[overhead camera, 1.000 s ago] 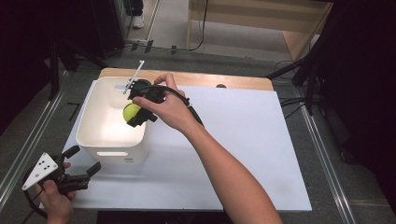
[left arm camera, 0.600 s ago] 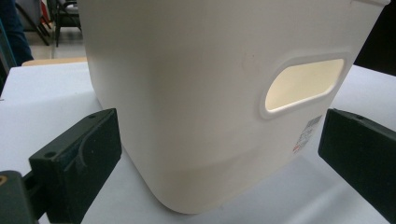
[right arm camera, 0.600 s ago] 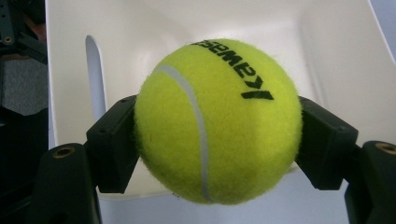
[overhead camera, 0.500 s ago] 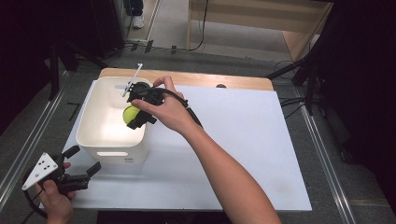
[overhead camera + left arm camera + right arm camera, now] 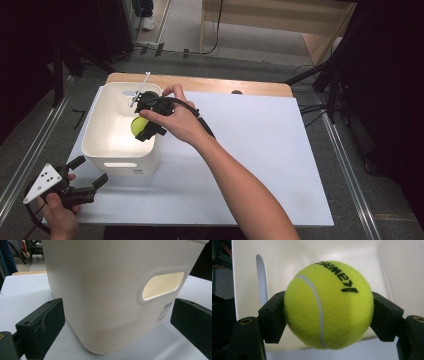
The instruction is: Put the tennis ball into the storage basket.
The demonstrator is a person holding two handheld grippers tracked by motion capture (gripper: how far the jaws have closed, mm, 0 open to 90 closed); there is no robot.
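Right gripper view has my jaws pinching the tennis ball [image 5: 328,305] just over the white bin [image 5: 107,145], so I'd lower it near the floor before letting go, left gripper [image 5: 82,176] idling spread wide beside it.

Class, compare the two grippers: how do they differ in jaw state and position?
The right gripper is shut on the tennis ball; the left gripper is open and holds nothing. The right gripper hangs over the white bin; the left one sits low at the bin's near wall. Both have black jaws.
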